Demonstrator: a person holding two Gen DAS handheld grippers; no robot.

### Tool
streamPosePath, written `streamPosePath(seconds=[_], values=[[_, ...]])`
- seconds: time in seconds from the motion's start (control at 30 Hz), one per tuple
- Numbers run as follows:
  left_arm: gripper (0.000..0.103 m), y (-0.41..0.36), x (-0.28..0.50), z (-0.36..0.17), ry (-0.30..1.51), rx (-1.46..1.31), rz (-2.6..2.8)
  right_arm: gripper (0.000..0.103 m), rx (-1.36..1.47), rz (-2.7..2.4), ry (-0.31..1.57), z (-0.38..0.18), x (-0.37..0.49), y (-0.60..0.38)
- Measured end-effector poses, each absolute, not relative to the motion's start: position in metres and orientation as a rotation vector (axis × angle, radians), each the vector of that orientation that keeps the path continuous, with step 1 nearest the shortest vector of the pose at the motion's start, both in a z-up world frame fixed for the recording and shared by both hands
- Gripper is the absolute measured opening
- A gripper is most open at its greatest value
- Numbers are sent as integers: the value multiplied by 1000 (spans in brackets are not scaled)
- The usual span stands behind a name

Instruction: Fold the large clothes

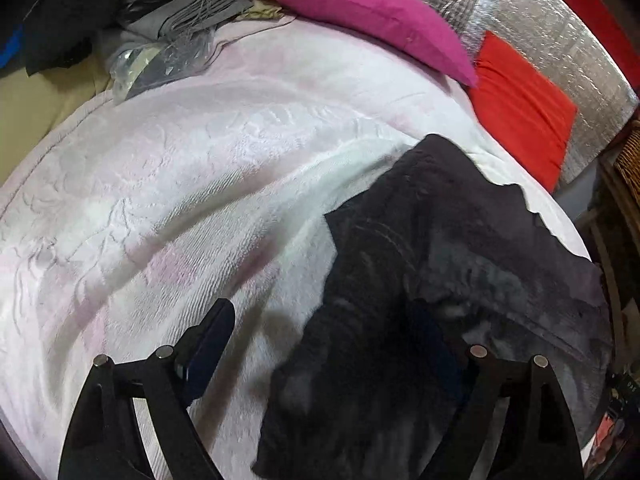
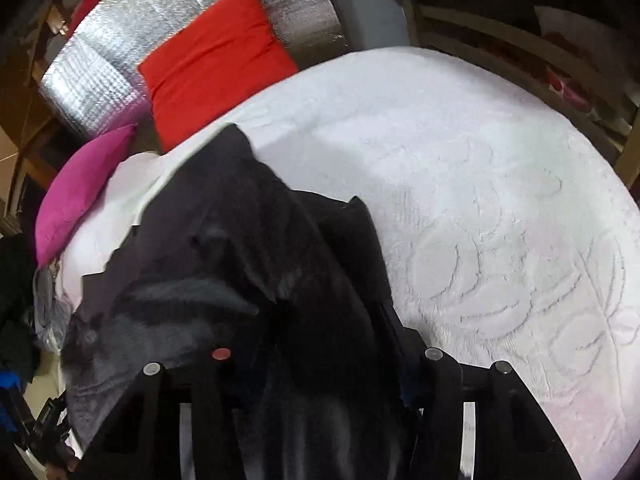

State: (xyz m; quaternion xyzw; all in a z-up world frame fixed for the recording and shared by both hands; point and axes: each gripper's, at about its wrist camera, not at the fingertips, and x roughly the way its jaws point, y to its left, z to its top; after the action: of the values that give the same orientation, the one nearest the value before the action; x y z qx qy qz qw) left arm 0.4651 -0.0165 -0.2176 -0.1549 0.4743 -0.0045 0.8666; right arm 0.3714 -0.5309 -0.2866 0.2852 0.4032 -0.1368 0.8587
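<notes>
A large black garment [image 1: 440, 264] lies rumpled on the white bedspread [image 1: 180, 184], toward the bed's right side. My left gripper [image 1: 320, 336] is open just above the bed. Its left finger [image 1: 212, 332] is over bare bedspread. Its right finger is over the garment's edge and hard to make out. In the right wrist view the same garment [image 2: 224, 264] bunches up between the fingers of my right gripper [image 2: 304, 320]. The cloth hides the fingertips, so how the jaws stand is unclear.
A magenta pillow [image 1: 368, 12] and a red cushion [image 1: 520, 108] lean on a silver foil panel [image 1: 532, 12] at the head of the bed. A heap of grey and dark clothes [image 1: 160, 20] and a clear plastic bag lie at the far left. Wooden furniture [image 2: 520, 52] stands beside the bed.
</notes>
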Motion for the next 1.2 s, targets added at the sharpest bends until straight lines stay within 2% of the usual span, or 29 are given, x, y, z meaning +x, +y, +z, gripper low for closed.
streamPosePath(seconds=[0.03, 0.1, 0.3, 0.43, 0.47, 0.5, 0.7, 0.9, 1.2], values=[[88, -17, 461, -213, 984, -320, -20, 54, 603, -265, 832, -279, 366, -530], [88, -21, 447, -199, 941, -308, -48, 65, 607, -249, 782, -265, 351, -525], [88, -29, 401, -177, 845, -324, -147, 67, 670, -150, 683, -244, 305, -518], [88, -35, 379, -186, 917, -474, -290, 68, 782, 5, 656, -242, 295, -497], [88, -38, 376, -191, 939, -497, -313, 71, 790, 28, 654, -244, 289, -493], [88, -40, 372, -194, 959, -511, -325, 74, 802, 57, 657, -246, 282, -488], [88, -43, 357, -226, 1070, -644, -355, 75, 1044, 174, 671, -279, 253, -476], [88, -39, 358, -242, 1105, -747, -311, 75, 1257, 114, 703, -323, 244, -476], [89, -38, 370, -255, 1089, -773, -221, 75, 1266, -25, 705, -344, 263, -483]])
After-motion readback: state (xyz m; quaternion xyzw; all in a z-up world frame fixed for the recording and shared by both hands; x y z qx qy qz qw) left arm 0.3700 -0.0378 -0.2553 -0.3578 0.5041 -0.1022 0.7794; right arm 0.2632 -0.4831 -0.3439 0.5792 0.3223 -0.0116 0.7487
